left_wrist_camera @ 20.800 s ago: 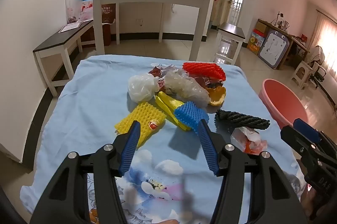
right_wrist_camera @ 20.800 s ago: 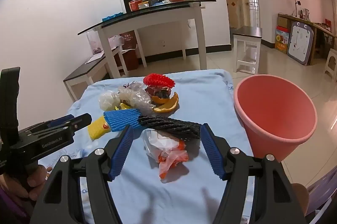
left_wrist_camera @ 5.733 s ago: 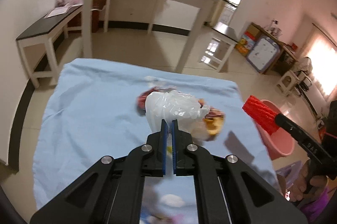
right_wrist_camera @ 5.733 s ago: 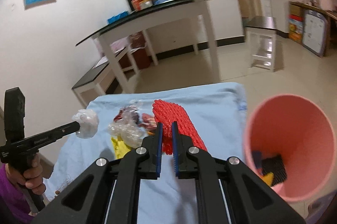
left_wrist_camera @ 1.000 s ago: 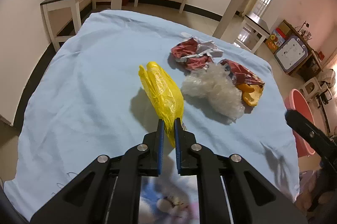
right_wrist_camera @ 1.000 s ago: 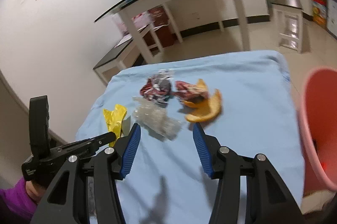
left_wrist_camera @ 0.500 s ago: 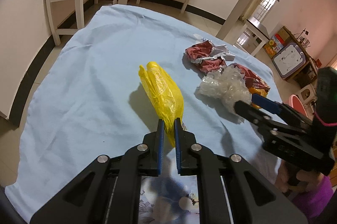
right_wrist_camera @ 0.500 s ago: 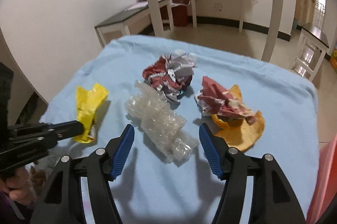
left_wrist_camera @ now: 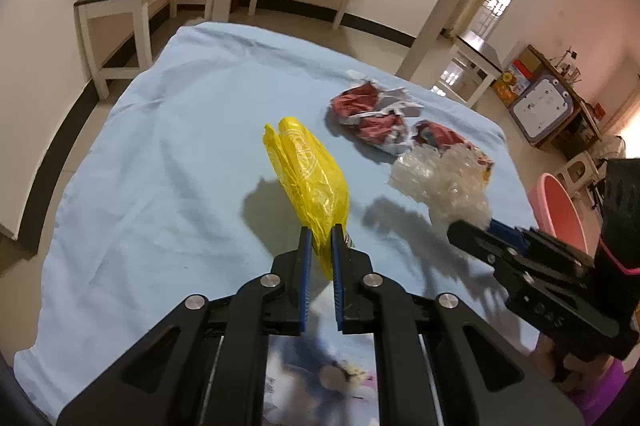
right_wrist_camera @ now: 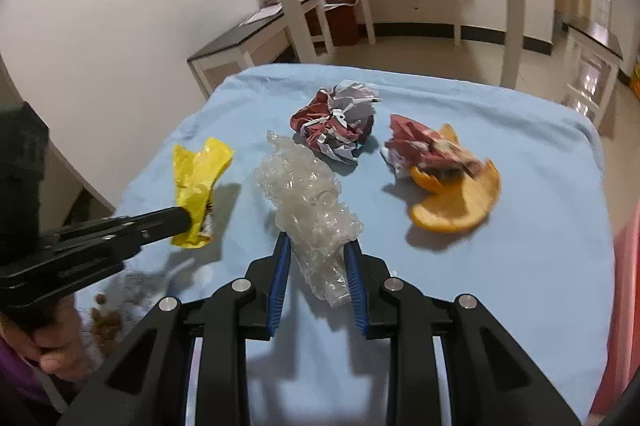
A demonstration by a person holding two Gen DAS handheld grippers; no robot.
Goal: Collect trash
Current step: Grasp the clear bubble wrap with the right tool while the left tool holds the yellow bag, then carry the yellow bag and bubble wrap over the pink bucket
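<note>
Since a second ago our right gripper (right_wrist_camera: 316, 258) has dropped over the bubble wrap (right_wrist_camera: 308, 202), jaws closing around it; left gripper (left_wrist_camera: 319, 246), beside that wrap, clamps the yellow plastic bag (left_wrist_camera: 308, 170) for binning.

Both tools are showing the same build. The left hand-held gripper (left_wrist_camera: 319, 240) is wearing matte black angular arms, each carrying round silver screws, and its fingers (left_wrist_camera: 305, 266) are lined with ribbed blue pads. The right hand-held gripper (right_wrist_camera: 317, 260) is showing matching black arms, silver screws and blue ribbed pads, with faint raised lettering and a pink trim line running along its black body. A purple sleeve (right_wrist_camera: 18, 378) is covering the person's wrist.
</note>
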